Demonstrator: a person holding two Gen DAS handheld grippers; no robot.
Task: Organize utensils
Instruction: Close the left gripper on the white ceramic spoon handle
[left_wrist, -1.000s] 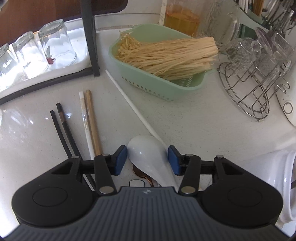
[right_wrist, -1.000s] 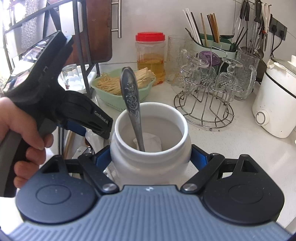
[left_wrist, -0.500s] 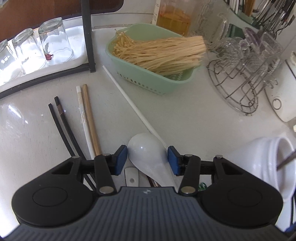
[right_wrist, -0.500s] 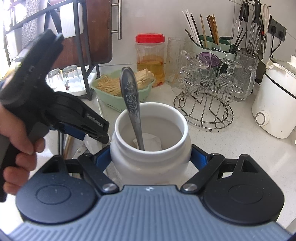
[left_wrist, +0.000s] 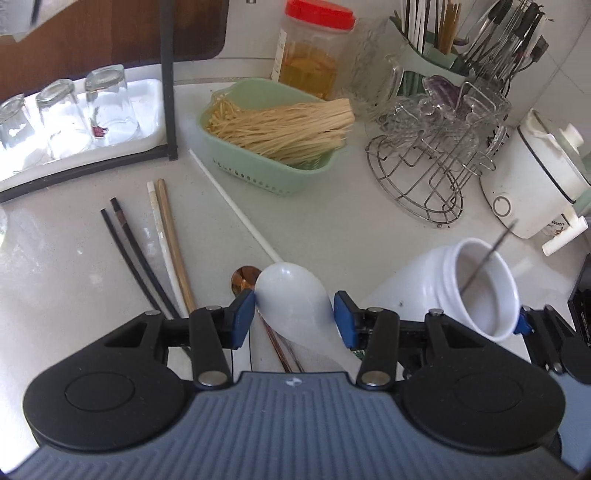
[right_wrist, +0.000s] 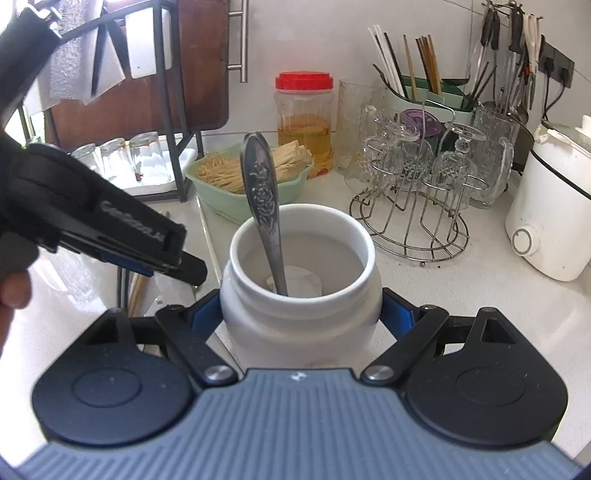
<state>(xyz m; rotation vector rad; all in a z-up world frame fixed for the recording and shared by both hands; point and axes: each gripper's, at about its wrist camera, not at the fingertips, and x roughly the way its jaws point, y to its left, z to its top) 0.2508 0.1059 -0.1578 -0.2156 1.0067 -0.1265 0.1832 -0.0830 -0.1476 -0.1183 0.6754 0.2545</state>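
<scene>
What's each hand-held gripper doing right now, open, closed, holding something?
Left hand-held gripper: closed on the white spoon.
Right hand-held gripper: closed on the white jar, which has a metal spoon in it.

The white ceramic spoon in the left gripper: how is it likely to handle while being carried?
The white spoon looks glazed and smooth, so it may slip between the left gripper's pads. They press on its rounded bowl, not a flat face, so it could pivot. It looks like ceramic, likely stiff but prone to chip if dropped on the counter.
</scene>
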